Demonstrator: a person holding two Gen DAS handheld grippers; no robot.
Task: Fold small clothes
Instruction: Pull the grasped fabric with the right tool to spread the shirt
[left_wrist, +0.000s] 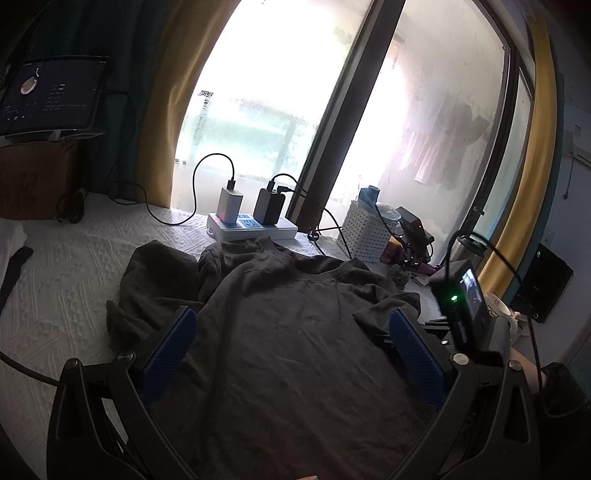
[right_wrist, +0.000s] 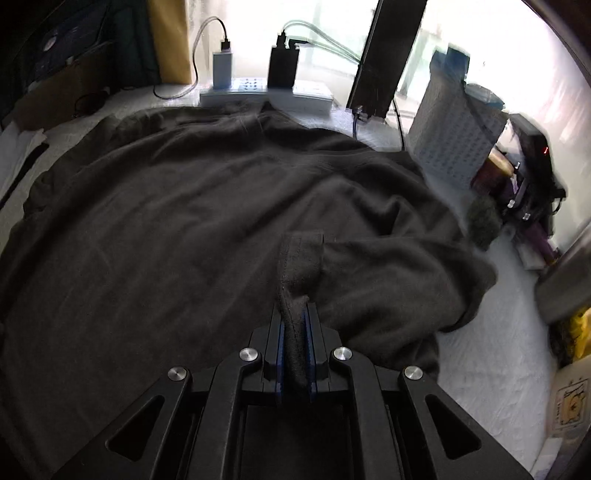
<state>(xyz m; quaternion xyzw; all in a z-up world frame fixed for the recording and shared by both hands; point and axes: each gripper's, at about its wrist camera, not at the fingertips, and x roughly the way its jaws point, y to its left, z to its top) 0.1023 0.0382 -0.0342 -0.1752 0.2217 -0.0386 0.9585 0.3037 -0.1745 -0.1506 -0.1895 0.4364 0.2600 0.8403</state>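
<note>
A dark grey T-shirt (left_wrist: 295, 332) lies spread on the white textured cover, its collar toward the window. In the left wrist view my left gripper (left_wrist: 291, 325) hangs over the shirt's body, its blue pads (left_wrist: 170, 350) wide apart and nothing between them. The right wrist view shows the same shirt (right_wrist: 166, 229) filling the surface. My right gripper (right_wrist: 295, 317) is shut on a fold of the hemmed sleeve edge (right_wrist: 301, 258), drawn over the shirt's right side. The right gripper's body with a small lit screen (left_wrist: 469, 295) shows at the right of the left wrist view.
A white power strip (left_wrist: 251, 225) with two chargers and cables sits by the window behind the collar. A white perforated basket (left_wrist: 365, 229) and clutter stand at the right. A tablet (left_wrist: 51, 96) rests on a box at far left. Folded white and black cloth (left_wrist: 14, 251) lies left.
</note>
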